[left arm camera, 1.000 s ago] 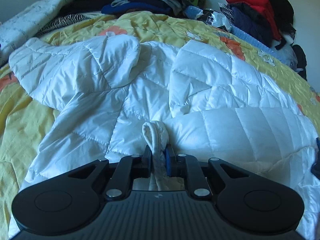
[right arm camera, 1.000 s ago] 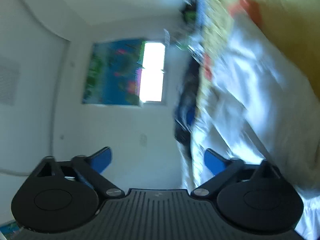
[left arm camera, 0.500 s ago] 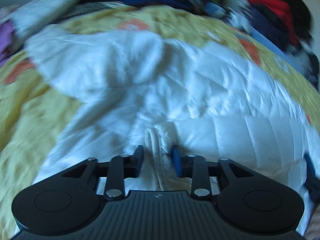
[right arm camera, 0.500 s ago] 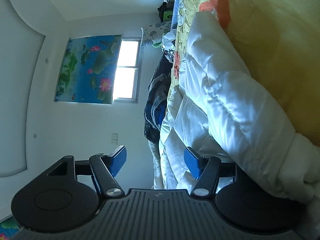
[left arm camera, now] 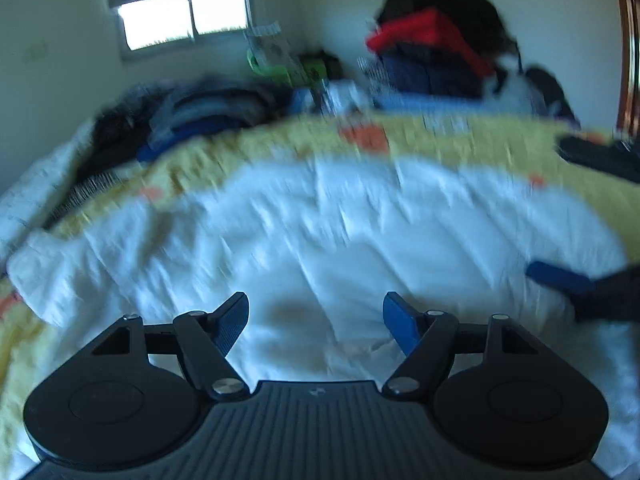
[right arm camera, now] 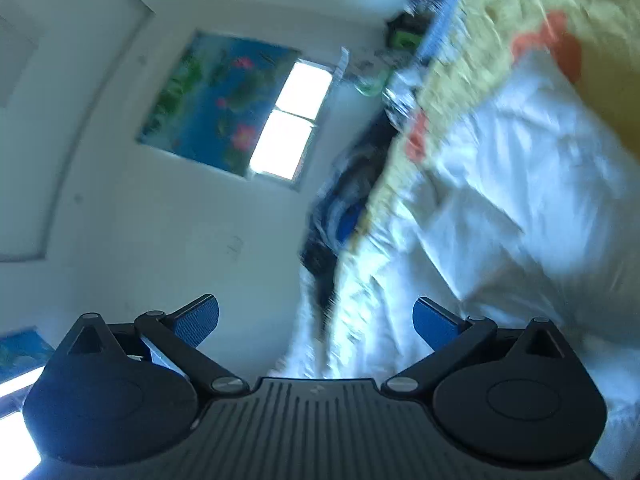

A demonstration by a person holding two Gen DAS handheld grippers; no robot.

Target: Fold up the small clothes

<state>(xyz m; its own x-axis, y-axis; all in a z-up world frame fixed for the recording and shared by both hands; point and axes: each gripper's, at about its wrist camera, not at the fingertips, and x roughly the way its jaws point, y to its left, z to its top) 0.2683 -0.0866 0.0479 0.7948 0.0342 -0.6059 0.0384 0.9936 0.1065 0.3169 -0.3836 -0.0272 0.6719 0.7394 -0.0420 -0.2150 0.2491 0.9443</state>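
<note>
A white quilted puffer jacket lies spread on a yellow flowered bedspread. My left gripper is open and empty just above the jacket's near part. My right gripper is open and empty, rolled sideways, with the jacket to its right. One blue finger of the right gripper shows at the right edge of the left wrist view, over the jacket. Both views are motion-blurred.
Piles of dark and blue clothes and a red and navy stack sit at the far side of the bed. A window and a lotus picture are on the wall.
My left gripper has opened and let go of the jacket's white cuff, then lifted and tilted up. My right gripper has opened wider and swung; the view has rolled.
</note>
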